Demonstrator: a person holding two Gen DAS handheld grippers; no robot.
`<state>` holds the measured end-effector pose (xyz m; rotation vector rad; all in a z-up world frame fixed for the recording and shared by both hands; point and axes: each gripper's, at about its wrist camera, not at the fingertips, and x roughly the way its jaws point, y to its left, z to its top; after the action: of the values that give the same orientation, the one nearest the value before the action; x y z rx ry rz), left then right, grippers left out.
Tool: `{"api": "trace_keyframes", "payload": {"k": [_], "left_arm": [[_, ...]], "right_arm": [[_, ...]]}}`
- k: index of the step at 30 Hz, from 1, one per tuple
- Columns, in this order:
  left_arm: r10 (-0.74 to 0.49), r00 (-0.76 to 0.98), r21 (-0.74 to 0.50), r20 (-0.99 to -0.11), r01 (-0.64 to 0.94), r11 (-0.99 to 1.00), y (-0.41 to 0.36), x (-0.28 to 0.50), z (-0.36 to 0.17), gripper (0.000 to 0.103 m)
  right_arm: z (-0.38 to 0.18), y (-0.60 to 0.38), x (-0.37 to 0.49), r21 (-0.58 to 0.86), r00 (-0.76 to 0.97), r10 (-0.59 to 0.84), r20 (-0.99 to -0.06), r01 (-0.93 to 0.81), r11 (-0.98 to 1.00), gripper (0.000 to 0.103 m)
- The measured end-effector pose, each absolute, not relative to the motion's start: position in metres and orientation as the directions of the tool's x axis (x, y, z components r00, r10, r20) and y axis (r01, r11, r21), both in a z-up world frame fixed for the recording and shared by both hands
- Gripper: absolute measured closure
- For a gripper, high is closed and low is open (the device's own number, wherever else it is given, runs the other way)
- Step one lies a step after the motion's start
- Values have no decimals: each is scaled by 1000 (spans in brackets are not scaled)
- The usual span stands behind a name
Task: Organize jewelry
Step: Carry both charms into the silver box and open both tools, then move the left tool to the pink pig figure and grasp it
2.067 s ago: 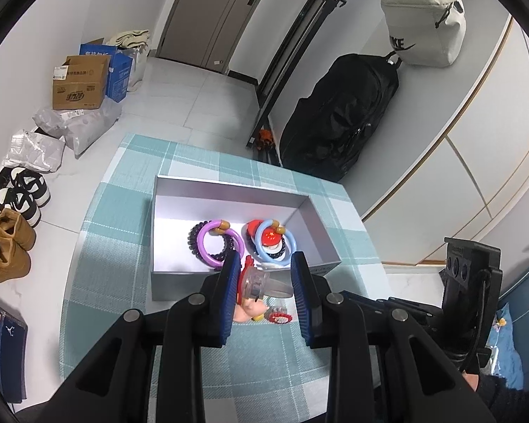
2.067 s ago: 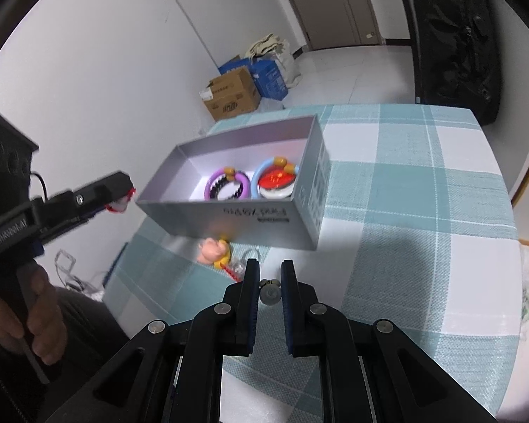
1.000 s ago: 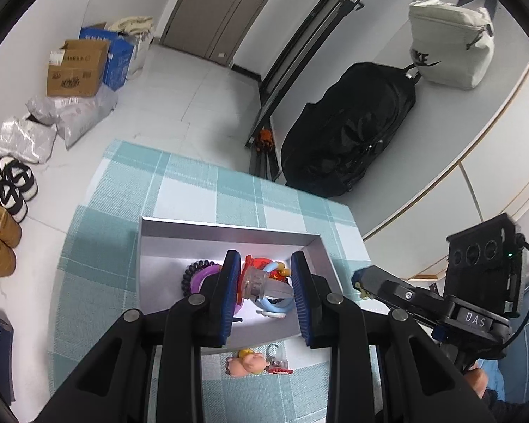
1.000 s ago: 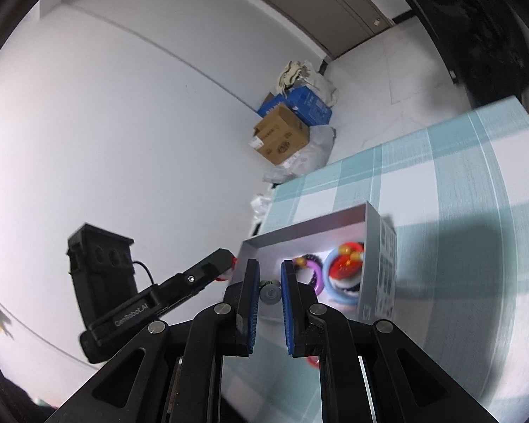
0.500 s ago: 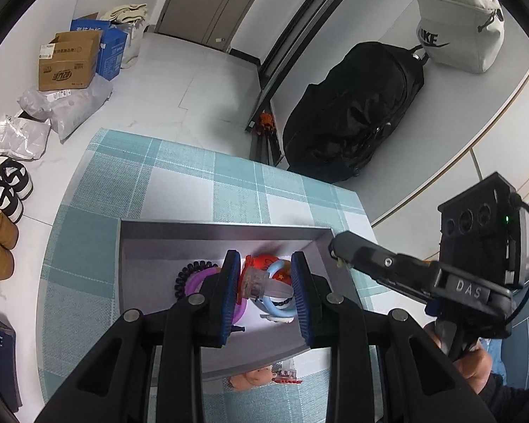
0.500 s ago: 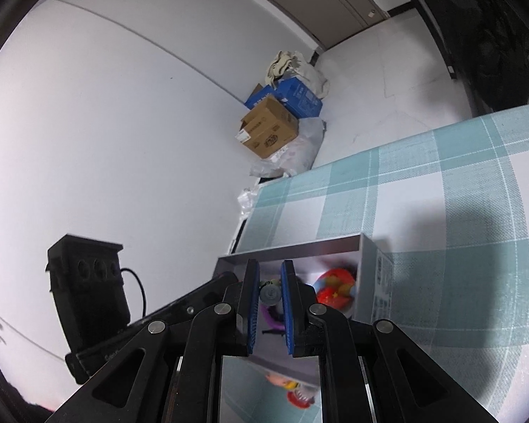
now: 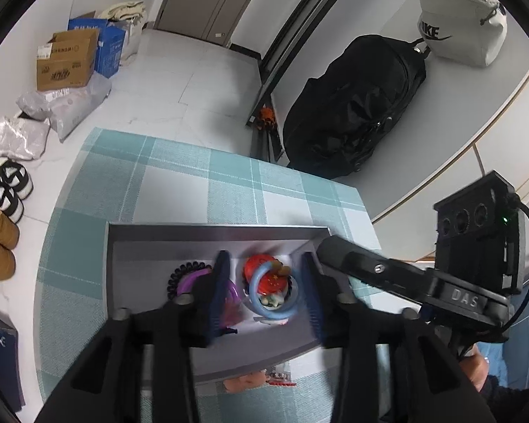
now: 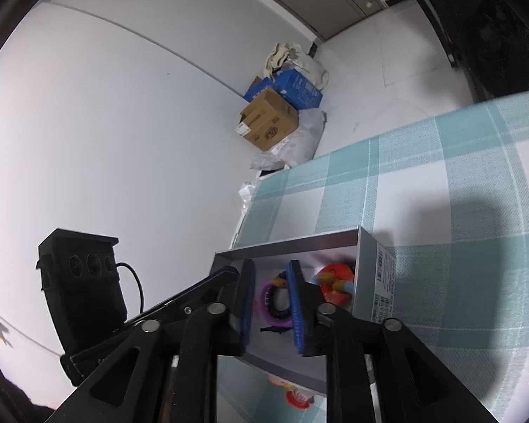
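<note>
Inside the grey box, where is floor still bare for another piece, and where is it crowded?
Bare floor in the grey box: its left end, beyond the purple ring, and the near strip by the front wall. Crowded mid-right, around the blue ring on the red piece.

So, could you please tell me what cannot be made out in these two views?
- Left wrist view: the pink item before the gray box is half hidden by its front wall.
- Left wrist view: the purple ring is partly covered by the left hand-held gripper, itself motion-blurred.
- Right wrist view: box label too small to read.
</note>
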<state>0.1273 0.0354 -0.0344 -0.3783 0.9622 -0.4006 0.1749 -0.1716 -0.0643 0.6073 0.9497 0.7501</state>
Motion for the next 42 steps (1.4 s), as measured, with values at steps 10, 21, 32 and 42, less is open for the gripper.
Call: {"api": "trace_keyframes", "payload": {"k": [10, 21, 32, 42], "left_arm": [[-444, 549, -430, -708, 163, 888, 37, 117, -31, 53], [-390, 590, -378, -707, 152, 913, 37, 89, -32, 52], [-412, 577, -372, -705, 193, 908, 38, 62, -30, 52], [-379, 520, -344, -765, 168, 924, 35, 57, -51, 52]], "right_arm": [[-35, -176, 150, 641, 473, 739, -479, -386, 663, 29], [-35, -166, 116, 482, 511, 652, -560, -439, 758, 18], [-40, -168, 77, 395, 537, 572, -620, -416, 819, 16], [-49, -175, 58, 368, 540, 524, -658, -376, 850, 15]]}}
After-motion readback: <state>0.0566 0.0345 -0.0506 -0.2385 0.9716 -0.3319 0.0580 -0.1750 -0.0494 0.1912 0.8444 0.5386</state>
